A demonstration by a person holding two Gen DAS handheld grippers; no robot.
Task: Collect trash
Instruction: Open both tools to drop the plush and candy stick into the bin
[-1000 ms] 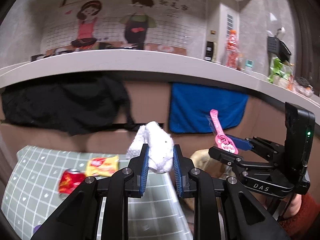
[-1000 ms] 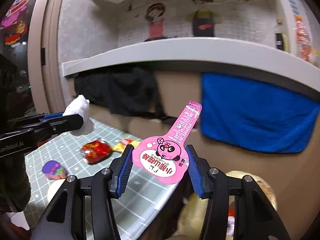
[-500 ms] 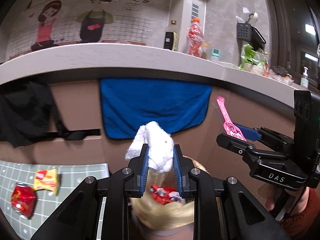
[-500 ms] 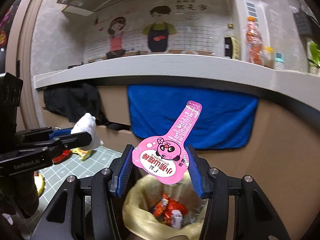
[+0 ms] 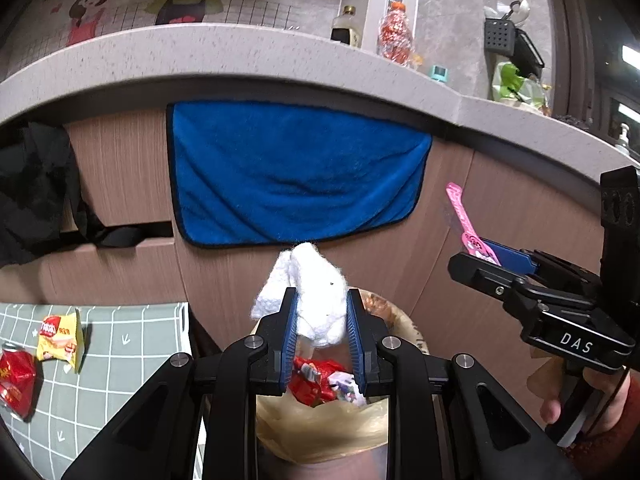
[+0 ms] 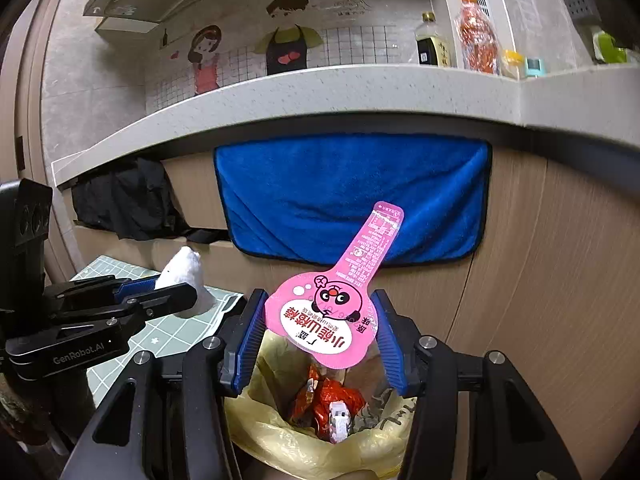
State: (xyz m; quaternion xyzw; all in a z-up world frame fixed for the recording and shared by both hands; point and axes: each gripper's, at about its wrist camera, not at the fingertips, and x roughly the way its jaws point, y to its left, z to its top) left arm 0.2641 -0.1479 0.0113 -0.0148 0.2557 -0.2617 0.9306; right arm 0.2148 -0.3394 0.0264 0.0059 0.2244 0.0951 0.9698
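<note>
My left gripper is shut on a crumpled white tissue, held right above the trash bin lined with a yellowish bag. Red wrappers lie inside the bin. My right gripper is shut on a pink spoon-shaped snack wrapper with a cartoon face, also over the same bag. In the left wrist view the right gripper is at the right with the pink wrapper. From the right wrist camera, the left gripper and the tissue are seen at the left.
A green checked table at the left carries a yellow snack packet and a crushed red wrapper. A blue towel and black cloth hang from the counter behind the bin. A hand holds the right gripper.
Both grippers have swung from over the table to the right and slightly down, arriving above the bin. The tissue and the pink wrapper stay gripped.
</note>
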